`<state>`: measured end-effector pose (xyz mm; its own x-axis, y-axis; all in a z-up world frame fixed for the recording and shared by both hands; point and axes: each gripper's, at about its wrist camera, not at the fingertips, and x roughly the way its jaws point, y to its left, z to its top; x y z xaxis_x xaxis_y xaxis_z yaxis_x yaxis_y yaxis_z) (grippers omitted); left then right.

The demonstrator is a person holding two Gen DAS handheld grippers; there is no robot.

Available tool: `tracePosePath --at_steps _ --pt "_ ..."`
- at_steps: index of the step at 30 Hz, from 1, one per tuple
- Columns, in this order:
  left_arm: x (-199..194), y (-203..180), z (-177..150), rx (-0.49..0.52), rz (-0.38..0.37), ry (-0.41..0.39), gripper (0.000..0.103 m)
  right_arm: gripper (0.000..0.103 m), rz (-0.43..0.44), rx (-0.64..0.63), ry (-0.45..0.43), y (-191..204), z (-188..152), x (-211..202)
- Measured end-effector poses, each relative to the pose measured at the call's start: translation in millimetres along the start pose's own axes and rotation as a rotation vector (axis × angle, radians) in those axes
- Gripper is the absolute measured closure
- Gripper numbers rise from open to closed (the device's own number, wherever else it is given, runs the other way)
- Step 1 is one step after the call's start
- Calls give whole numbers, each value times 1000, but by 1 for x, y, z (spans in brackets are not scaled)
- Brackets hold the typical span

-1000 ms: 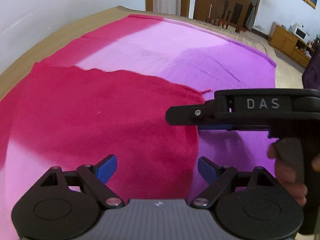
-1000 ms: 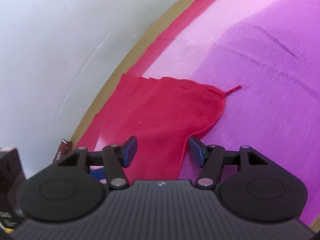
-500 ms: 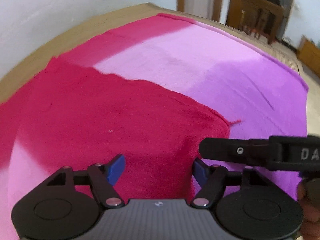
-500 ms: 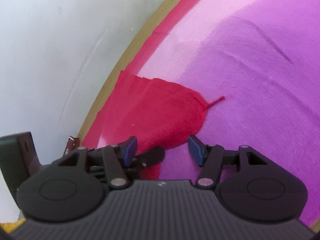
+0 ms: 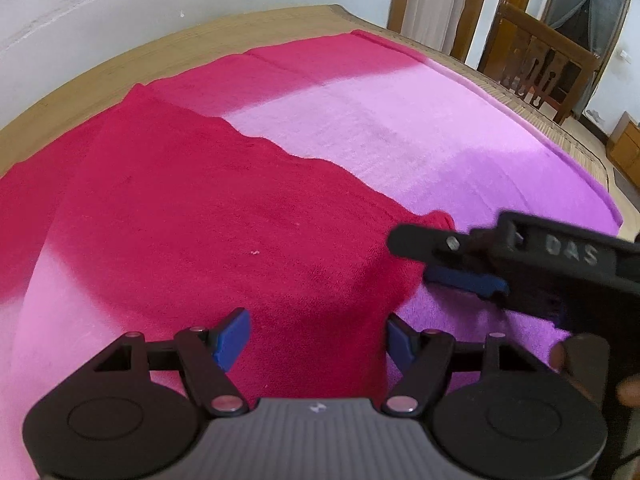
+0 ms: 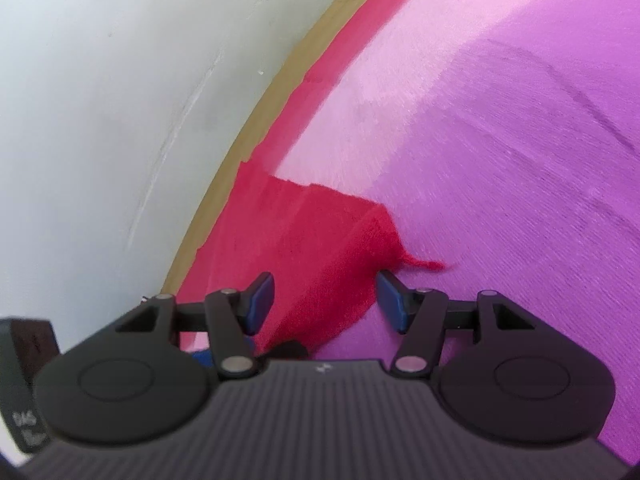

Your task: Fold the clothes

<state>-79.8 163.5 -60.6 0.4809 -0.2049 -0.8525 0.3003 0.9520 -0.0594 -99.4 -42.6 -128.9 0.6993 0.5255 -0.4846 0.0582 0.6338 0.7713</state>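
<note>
A: Crimson fleece describes the item: a folded red fuzzy cloth point(image 5: 224, 216) lying flat on the striped red, pink and purple blanket point(image 5: 420, 140), over its red band and reaching onto the purple one. A loose red thread point(image 6: 426, 264) trails from its corner onto the purple.

B: Left gripper status?

A: The left gripper point(image 5: 316, 338) sits above the near edge of the cloth. Its jaws have just been closing somewhat but stand apart; the cloth's edge lies below the gap, and no pad presses on it.

B: Right gripper?

A: The right gripper point(image 6: 326, 300) has its jaws spread, with the cloth's corner below the gap and not pinched. In the left wrist view its black body, marked "DAS", crosses in front of that corner and hides part of it; fingers point(image 5: 560, 356) wrap the handle.

B: Surroundings?

A: The blanket covers a woven tan mat point(image 5: 120, 64) beside a white wall point(image 6: 120, 100). Beyond the far edge stand a wooden chair point(image 5: 540, 64), a doorway and a low wooden cabinet point(image 5: 626, 148).
</note>
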Motion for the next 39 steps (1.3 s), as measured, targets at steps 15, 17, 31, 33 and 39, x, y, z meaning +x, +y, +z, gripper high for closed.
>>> tracePosePath --at_steps 15,17,31,33,39 --pt "-82 80 -35 -186 122 -85 27 98 195 -111 35 59 11 23" --pt "-99 106 -51 -245 181 -102 26 98 265 -120 67 85 15 39" --pt "-164 277 -195 -642 417 -132 25 98 578 -261 314 328 -45 261" --pt "-168 293 -210 -667 423 -124 25 98 565 -318 356 356 -68 301" --pt "-163 324 -246 -735 393 -92 25 98 438 -447 436 397 -132 392"
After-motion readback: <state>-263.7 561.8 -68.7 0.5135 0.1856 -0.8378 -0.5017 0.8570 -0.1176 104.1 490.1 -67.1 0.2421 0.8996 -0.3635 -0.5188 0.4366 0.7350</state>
